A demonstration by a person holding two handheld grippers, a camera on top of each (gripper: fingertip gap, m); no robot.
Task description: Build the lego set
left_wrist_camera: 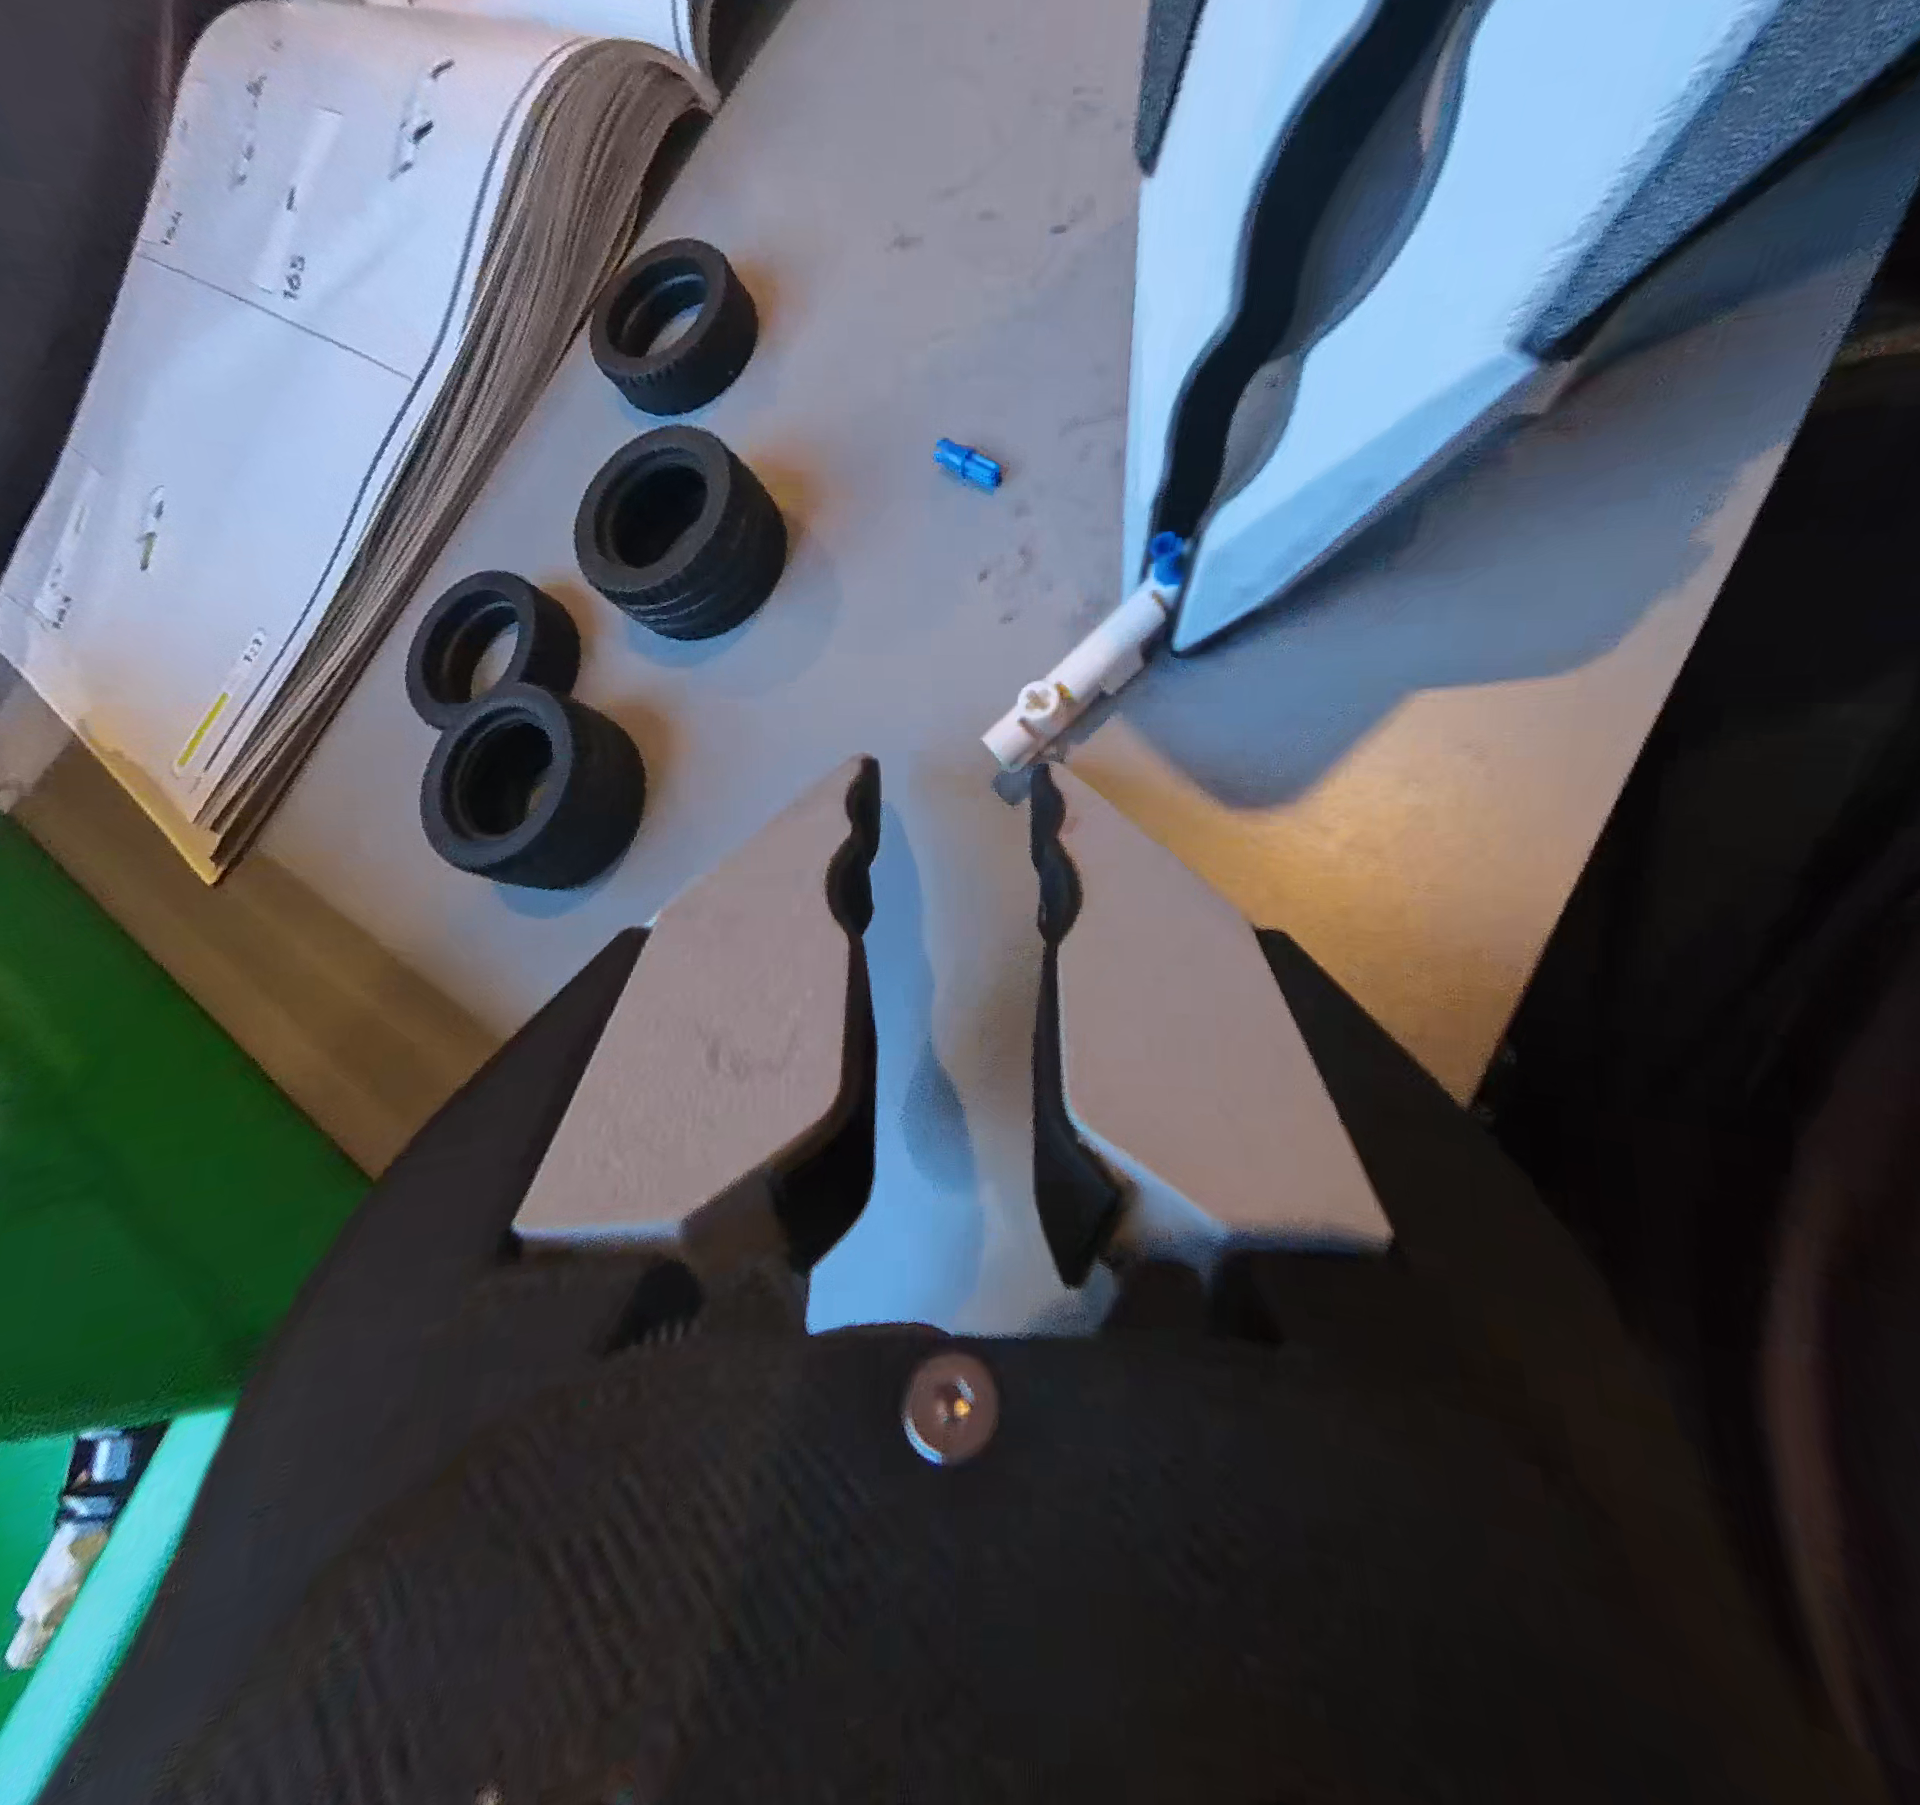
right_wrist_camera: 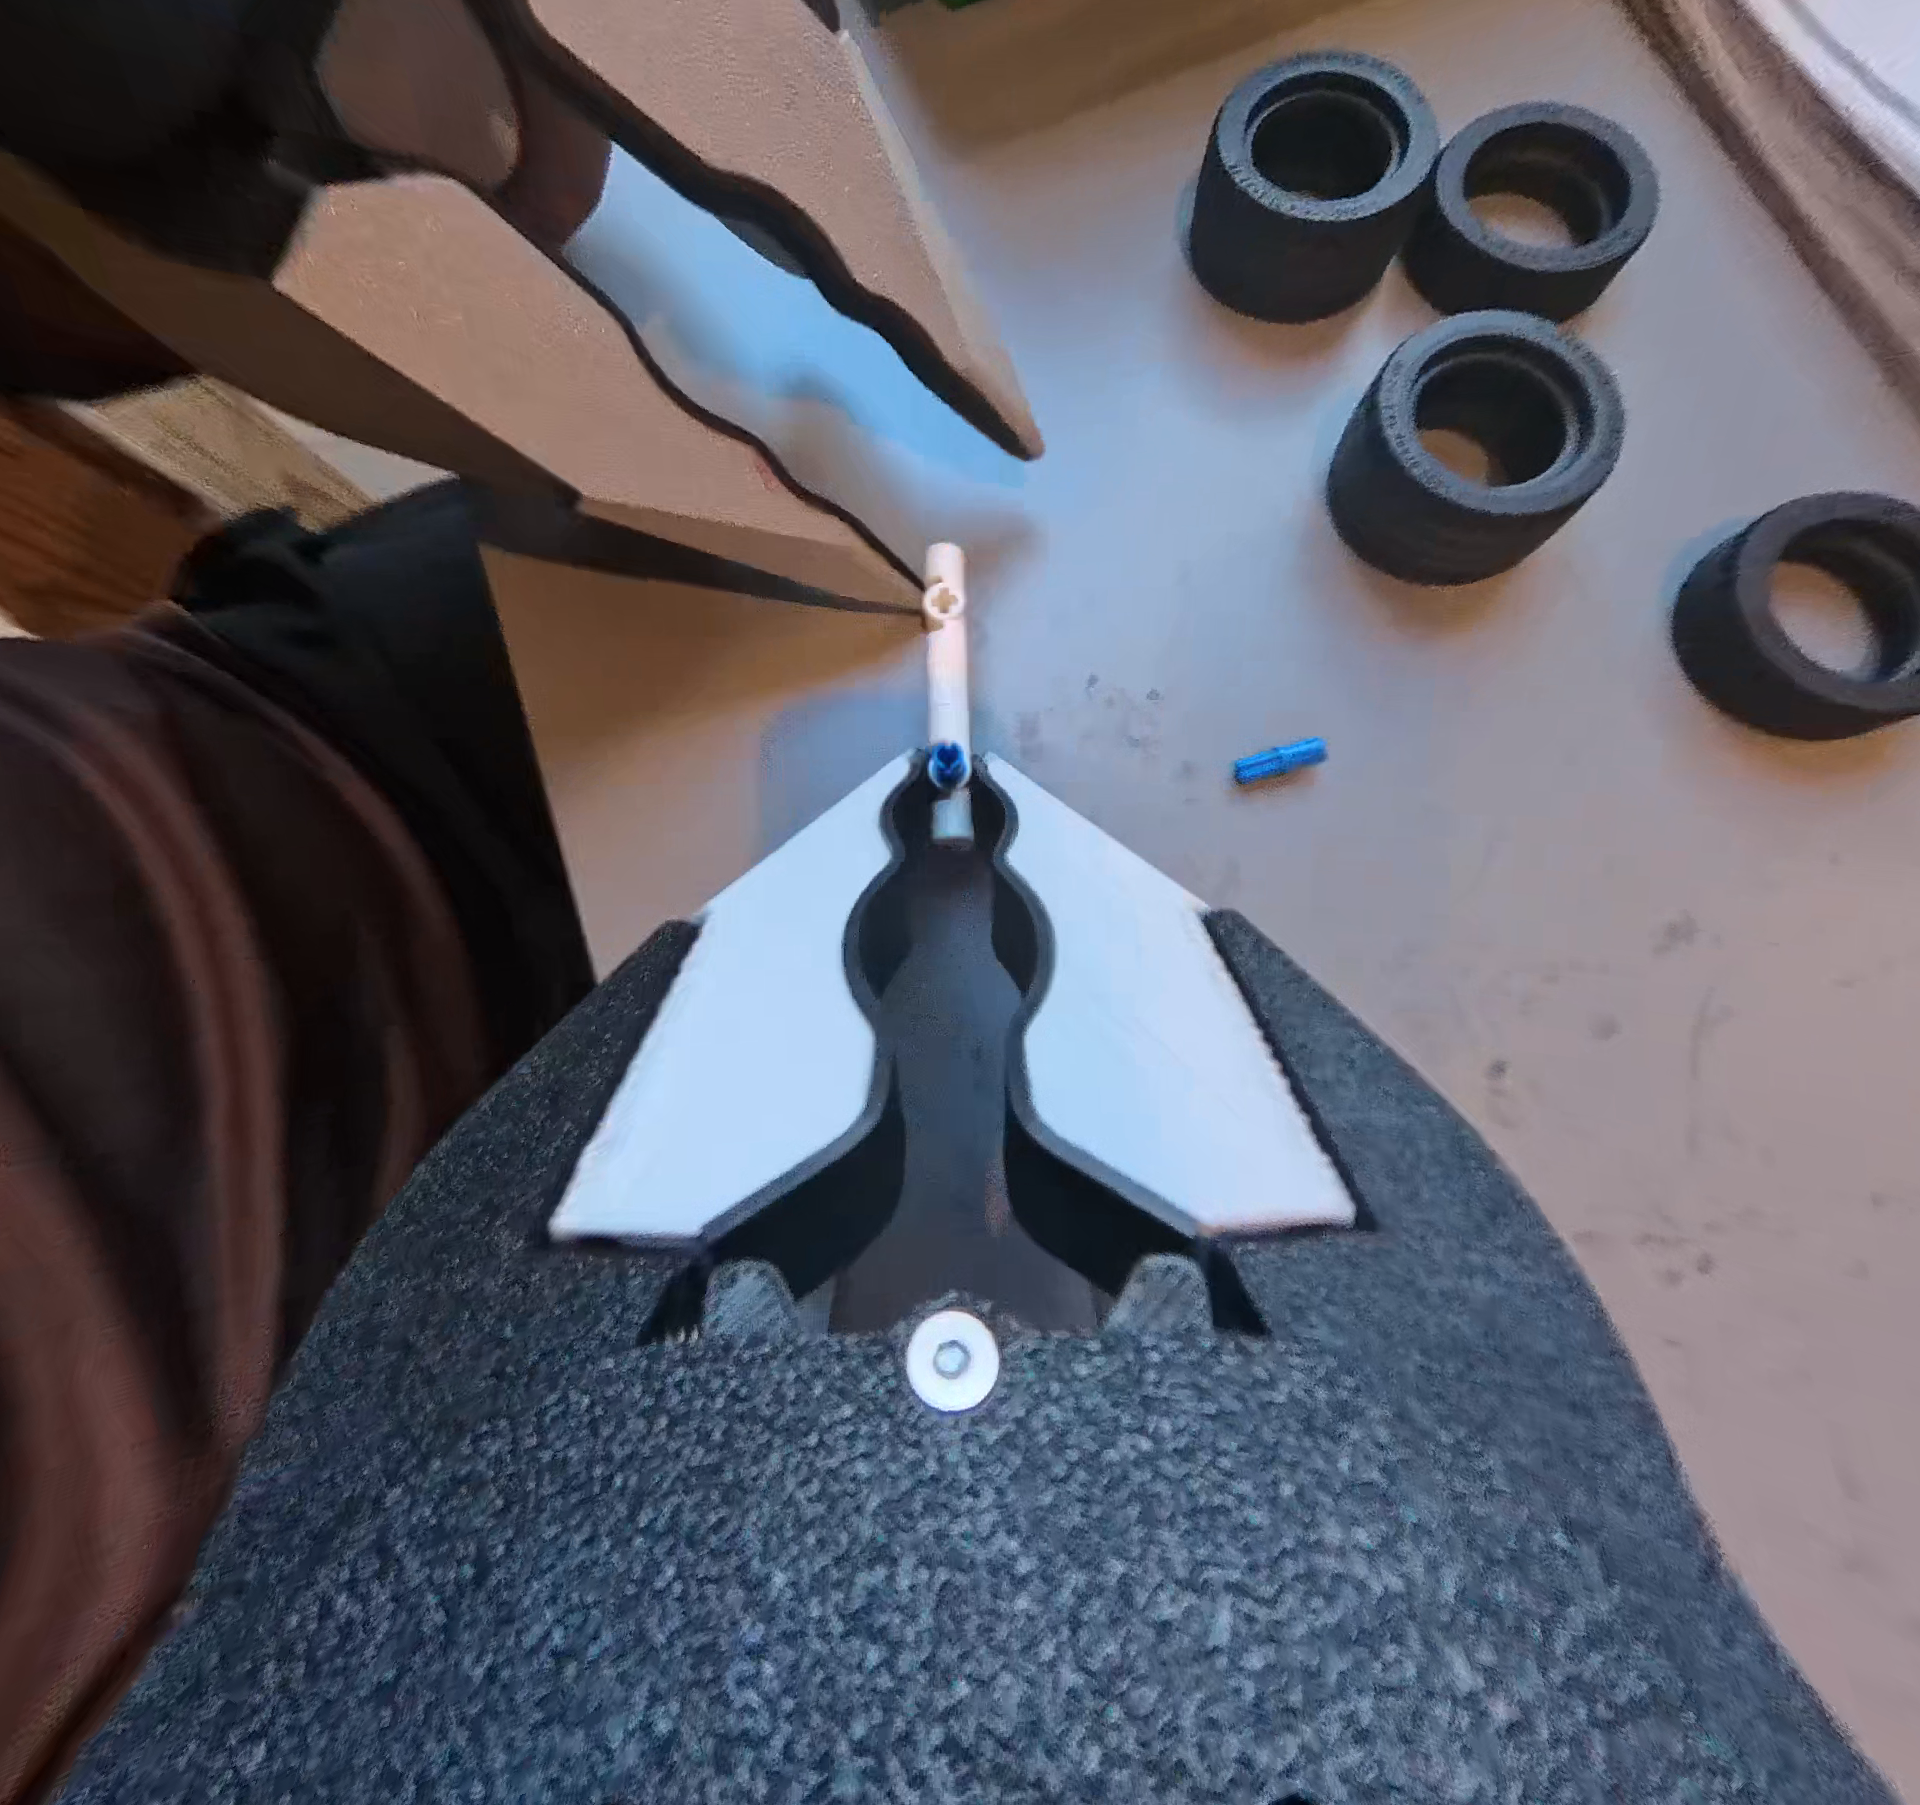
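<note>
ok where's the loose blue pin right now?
The loose blue pin lies flat on the table, between the black tyres and the right gripper; in the right wrist view it sits right of the fingertips.

Pale grey-beige tabletop (left_wrist_camera: 935, 145), matte, scuffed with dark smudges near middle. Warm orange light patch on table surface (left_wrist_camera: 1382, 882) toward near edge; cooler bluish cast elsewhere. Table edge (left_wrist_camera: 1662, 716) runs diagonally, dark space beyond. Green surface (left_wrist_camera: 135, 1080) beside table, possibly bin or mat, blurred. Wood-toned patch (right_wrist_camera: 83, 529) at left of right wrist view.
</note>
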